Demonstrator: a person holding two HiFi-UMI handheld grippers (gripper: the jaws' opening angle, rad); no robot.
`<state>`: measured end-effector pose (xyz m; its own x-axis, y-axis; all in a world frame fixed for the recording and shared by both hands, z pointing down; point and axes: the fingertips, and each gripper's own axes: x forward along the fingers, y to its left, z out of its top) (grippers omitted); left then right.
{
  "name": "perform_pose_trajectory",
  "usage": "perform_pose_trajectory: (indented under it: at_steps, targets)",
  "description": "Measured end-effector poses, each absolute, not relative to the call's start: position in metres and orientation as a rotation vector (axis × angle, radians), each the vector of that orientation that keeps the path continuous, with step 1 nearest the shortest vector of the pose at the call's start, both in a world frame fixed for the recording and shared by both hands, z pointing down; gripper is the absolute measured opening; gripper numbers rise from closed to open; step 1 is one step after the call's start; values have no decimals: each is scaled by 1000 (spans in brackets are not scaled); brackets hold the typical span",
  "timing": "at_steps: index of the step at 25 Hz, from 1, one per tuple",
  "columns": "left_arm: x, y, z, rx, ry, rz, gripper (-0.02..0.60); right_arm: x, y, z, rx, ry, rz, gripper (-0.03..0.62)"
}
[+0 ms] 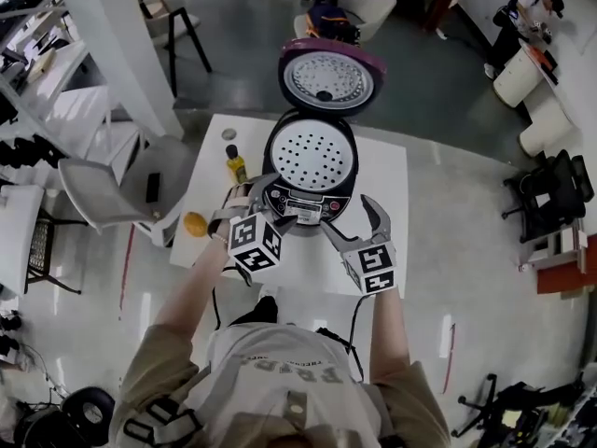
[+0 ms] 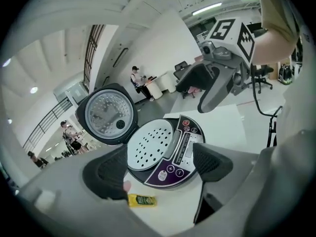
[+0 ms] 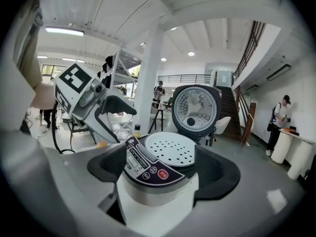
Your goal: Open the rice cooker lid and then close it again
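- The rice cooker (image 1: 311, 171) is set near the middle of a white table (image 1: 387, 166), with its control panel (image 1: 303, 202) turned toward the person
- Its lid (image 1: 328, 77) is swung fully open and stands tipped back on the far-side hinge; the silvery inner face of the lid is shown to the camera
- A white perforated plate (image 1: 311, 155) is seen lying across the top of the cooker's pot
- The left gripper (image 1: 250, 199) is held just at the cooker's near left corner; its jaws are spread wide and nothing is gripped; in the left gripper view the control panel is framed between the two dark pads, yet no contact with it can be made out
- The right gripper (image 1: 354, 224) is held beside the cooker's near right corner; its jaws are likewise parted and nothing is clamped; in the right gripper view the cooker's front is seen in the gap between the pads, with neither pad pressed on it
- A small bottle (image 1: 237, 164) with a yellow label is stood just left of the cooker; a yellow-orange round thing (image 1: 194, 223) is placed at the table's left edge
- A pale chair (image 1: 112, 189) is drawn up at the table's left side
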<state>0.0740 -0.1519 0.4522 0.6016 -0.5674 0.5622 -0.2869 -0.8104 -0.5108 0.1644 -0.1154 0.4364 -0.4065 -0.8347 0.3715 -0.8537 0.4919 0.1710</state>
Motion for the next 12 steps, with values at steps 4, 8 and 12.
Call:
perform_pose_trajectory:
  at_steps: [4, 8, 12]
  targets:
    - [74, -144, 423, -2508, 802, -944, 428, 186, -104, 410, 1552, -2395, 55, 408]
    - [75, -136, 387, -2520, 977, -772, 428, 208, -89, 377, 1721, -2533, 162, 408]
    - [79, -130, 353, -2549, 1081, -628, 428, 234, -79, 340, 1866, -2678, 238, 408]
